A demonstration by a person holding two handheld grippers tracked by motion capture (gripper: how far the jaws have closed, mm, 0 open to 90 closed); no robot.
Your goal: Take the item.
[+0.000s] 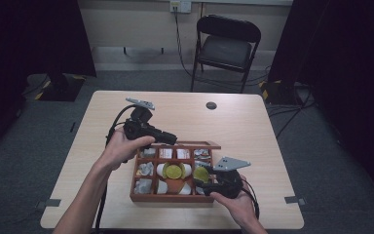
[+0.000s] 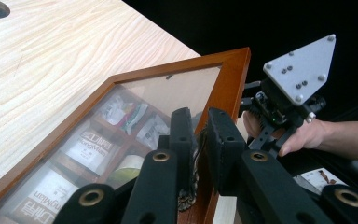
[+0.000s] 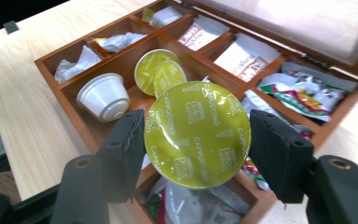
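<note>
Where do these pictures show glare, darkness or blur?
High view: dim, dark room edges. Left gripper view: the glass lid looks hazy with reflection; the near left tongs are soft. Right gripper view: bright glare on the capsule foil and lid.

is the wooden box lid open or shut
Open: the left gripper holds the glass lid raised by its frame, leaving the box compartments uncovered.
</note>
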